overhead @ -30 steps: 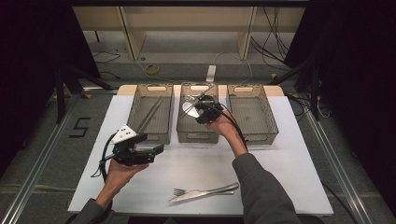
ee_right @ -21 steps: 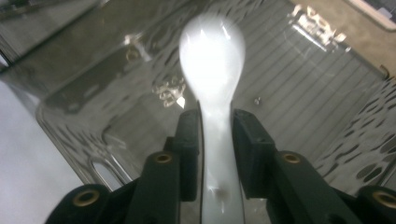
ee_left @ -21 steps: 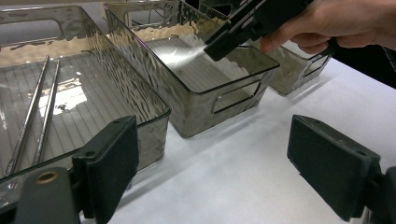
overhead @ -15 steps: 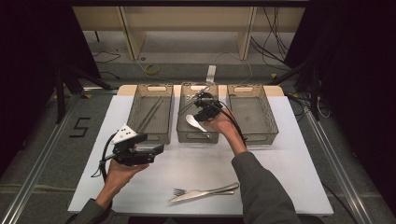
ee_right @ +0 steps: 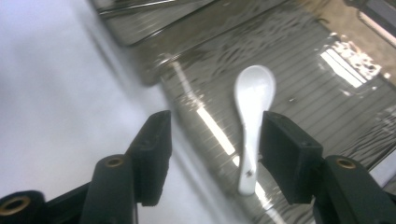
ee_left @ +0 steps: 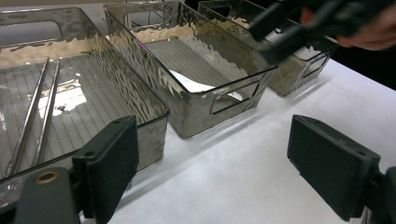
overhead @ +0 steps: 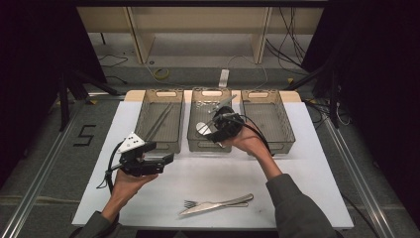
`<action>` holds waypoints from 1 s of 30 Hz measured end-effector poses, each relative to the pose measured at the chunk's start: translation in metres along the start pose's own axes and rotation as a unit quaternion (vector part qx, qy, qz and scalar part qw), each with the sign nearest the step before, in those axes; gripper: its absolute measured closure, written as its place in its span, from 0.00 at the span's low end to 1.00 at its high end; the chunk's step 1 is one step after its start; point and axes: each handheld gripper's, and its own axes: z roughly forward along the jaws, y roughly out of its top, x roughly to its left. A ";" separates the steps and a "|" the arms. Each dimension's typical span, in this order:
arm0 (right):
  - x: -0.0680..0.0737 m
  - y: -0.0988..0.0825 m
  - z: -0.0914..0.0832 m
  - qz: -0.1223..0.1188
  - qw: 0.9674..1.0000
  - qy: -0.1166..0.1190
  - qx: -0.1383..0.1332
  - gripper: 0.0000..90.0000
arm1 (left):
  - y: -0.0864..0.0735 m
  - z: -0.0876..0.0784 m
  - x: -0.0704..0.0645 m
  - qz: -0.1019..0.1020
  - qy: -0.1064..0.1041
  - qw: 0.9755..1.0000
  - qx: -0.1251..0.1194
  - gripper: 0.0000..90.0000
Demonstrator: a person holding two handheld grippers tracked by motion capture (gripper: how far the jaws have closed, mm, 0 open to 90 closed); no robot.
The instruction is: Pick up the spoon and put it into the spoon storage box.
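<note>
1. White table point(overhead: 307, 188) under me, dark floor and cables around it, three clear bins in a row at its far edge.
2. My right gripper point(overhead: 218, 130) hangs over the middle bin point(overhead: 194, 115), jaws pointing down into it. They have just been opening and now stand well apart with nothing between the pads.
3. Below them, in the right gripper view, the white spoon point(ee_right: 252, 116) lies flat on the ribbed floor of that bin, bowl away from me, handle end near my right-hand jaw, free of both pads.
4. My left gripper point(overhead: 166, 159) rests low over the table in front of the left bin point(overhead: 143, 111), jaws wide and empty.
5. Two chopsticks point(ee_left: 32, 112) lie side by side in the left bin.
6. Right bin point(overhead: 277, 106) sits just beside the middle one.
7. Near my edge of the table a fork point(overhead: 195, 204) and a knife point(overhead: 225, 203) lie together, touching, well apart from the bins.
</note>
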 end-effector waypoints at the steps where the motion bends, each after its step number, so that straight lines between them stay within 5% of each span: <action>1: 0.004 -0.004 -0.004 -0.003 1.000 0.005 -0.001 0.47 | 0.000 0.000 0.000 0.001 0.000 1.000 0.001 0.18; 12: 0.041 -0.066 -0.032 -0.026 0.998 0.065 -0.007 0.42 | 0.000 0.001 0.000 0.000 0.001 1.000 0.002 0.18; 17: 0.058 -0.086 -0.029 -0.042 0.996 0.083 0.015 0.42 | 0.000 0.001 -0.001 0.001 -0.001 1.000 0.000 0.18; 30: 0.083 -0.101 -0.015 -0.068 0.991 0.105 0.054 0.39 | 0.001 0.000 -0.001 0.002 -0.006 1.000 -0.006 0.18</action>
